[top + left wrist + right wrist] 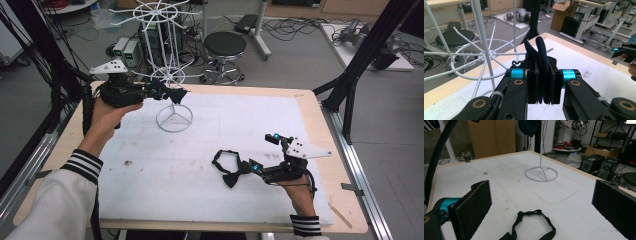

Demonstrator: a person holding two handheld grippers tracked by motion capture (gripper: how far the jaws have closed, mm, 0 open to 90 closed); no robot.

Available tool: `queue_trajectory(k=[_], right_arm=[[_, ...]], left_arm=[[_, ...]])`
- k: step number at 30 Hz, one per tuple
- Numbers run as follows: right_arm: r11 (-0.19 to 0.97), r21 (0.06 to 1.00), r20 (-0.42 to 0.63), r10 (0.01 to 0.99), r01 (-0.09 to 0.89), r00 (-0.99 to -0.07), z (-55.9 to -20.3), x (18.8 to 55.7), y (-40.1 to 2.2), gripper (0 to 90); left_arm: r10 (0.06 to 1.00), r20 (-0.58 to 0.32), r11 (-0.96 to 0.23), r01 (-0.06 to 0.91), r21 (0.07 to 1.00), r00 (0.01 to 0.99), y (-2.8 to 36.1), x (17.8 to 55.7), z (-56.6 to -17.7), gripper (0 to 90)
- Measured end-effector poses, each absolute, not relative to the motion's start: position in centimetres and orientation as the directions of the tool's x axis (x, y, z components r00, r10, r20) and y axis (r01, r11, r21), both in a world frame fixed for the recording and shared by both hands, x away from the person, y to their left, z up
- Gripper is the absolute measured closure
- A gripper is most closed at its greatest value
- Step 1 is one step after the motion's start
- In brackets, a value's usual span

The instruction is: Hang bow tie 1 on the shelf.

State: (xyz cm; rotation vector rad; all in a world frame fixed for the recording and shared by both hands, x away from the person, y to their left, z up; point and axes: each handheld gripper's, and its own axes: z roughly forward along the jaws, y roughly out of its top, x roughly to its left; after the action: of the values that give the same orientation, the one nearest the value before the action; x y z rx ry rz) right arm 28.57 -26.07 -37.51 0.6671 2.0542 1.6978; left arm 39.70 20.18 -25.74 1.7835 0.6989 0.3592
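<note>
**Bow ties at the wire rack**

White matting covers the table (210,150). Left gripper (176,93) is clamped on a dark bow tie (541,62) beside the white wire rack (167,75). Right gripper (255,167), jaws wide, sits just beside a second bow tie (229,170) lying flat on the mat
</note>
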Motion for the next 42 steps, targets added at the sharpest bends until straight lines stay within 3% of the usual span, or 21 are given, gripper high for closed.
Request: queue_trajectory(k=[20, 23, 32, 42], right_arm=[[0.15, 0.981, 0.013, 0.591, 0.126, -0.806, -38.0, 28.6, -26.3, 1.9], [0.148, 0.981, 0.013, 0.589, 0.124, -0.808, -38.0, 28.6, -26.4, 1.9], [0.146, 0.98, 0.021, 0.593, 0.134, -0.805, -38.0, 28.6, -26.3, 1.8], [0.102, 0.987, 0.038, 0.611, 0.126, -0.791, -38.0, 28.4, -26.6, 1.8]], left_arm=[[0.658, -0.105, -0.21, 0.315, 0.925, 0.746, 19.1, 40.4, -25.7, 77.9], [0.661, -0.107, -0.204, 0.314, 0.927, 0.743, 19.0, 40.3, -25.7, 70.1], [0.639, -0.091, -0.171, 0.256, 0.951, 0.764, 19.2, 39.5, -25.3, 20.5], [0.58, -0.037, -0.102, 0.118, 0.988, 0.814, 20.9, 37.0, -26.8, 13.8]])
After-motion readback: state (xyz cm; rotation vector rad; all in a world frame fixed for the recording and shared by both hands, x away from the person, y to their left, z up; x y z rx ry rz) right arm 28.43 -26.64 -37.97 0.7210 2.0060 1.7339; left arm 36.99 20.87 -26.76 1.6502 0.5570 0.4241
